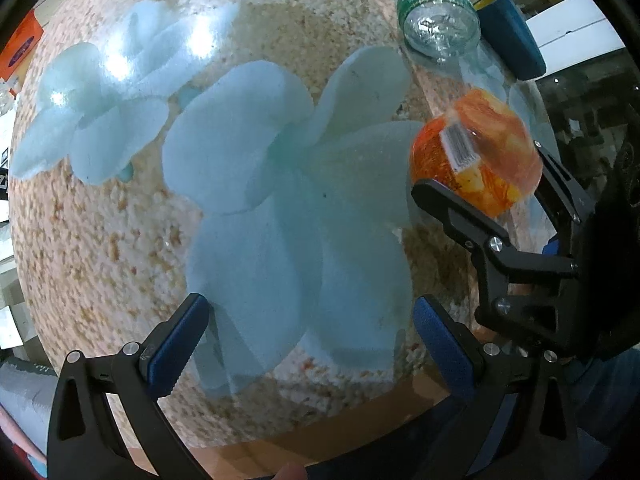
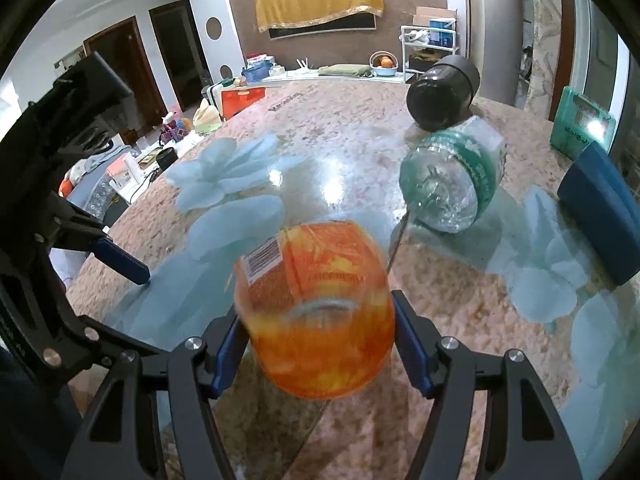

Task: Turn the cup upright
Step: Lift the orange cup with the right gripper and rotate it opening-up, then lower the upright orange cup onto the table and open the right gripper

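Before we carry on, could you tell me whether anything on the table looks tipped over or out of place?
Yes: the clear plastic bottle and a black container both lie on their sides. The orange cup sits tilted between the right gripper fingers, not upright.

Both your grippers match: left gripper (image 1: 310,344) and right gripper (image 2: 316,344) have matte black angular linkage arms, silver round screw heads at the pivots, and blue ribbed pads (image 1: 176,344) lining the jaws.

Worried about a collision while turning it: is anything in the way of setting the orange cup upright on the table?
Nothing visible: the right gripper holds the translucent orange plastic cup; the clear plastic bottle lies farther back.
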The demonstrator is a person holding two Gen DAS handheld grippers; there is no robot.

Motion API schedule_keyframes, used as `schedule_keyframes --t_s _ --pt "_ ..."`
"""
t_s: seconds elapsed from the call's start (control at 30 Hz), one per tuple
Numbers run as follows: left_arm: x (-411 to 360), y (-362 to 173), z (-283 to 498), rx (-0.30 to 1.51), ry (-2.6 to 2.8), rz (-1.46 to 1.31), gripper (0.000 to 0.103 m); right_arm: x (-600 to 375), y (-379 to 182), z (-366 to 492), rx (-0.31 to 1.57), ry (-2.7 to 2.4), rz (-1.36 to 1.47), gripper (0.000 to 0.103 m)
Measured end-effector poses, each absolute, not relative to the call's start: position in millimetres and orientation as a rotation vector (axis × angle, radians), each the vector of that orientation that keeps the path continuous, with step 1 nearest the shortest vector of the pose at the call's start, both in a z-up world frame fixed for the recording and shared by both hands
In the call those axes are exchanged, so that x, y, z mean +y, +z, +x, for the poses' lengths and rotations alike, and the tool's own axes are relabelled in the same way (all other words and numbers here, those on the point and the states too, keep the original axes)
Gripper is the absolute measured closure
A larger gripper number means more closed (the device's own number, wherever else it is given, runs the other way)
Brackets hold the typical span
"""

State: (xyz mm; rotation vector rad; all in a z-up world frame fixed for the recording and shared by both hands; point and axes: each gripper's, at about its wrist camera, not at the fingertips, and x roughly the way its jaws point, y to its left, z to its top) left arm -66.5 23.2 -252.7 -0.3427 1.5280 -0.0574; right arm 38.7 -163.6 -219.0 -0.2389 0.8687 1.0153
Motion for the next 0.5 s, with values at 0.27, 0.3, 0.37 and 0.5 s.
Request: schedule_keyframes --t_s 0.27,0.3,0.37,0.5 --pt "9.6 -255.5 -85.2 1.528 -0.044 -0.319 0.0 -162.8 -219.8 36.7 0.87 1.017 -0.247 0.037" --pt "7.1 -254.9 -87.0 1.527 -0.044 -0.319 0.0 -162.7 -219.9 36.9 0.874 1.017 -0.25 0.037" --pt "-1.6 -252.3 -92.6 1.523 -0.038 -0.32 0.0 -162.4 -219.0 37.8 0.889 1.011 -0.256 0.037" --pt "-11.2 -240.6 -102.3 1.51 -0.02 -0.316 0.0 -162.4 -209.3 43.3 0.92 1.028 -0.232 0.018"
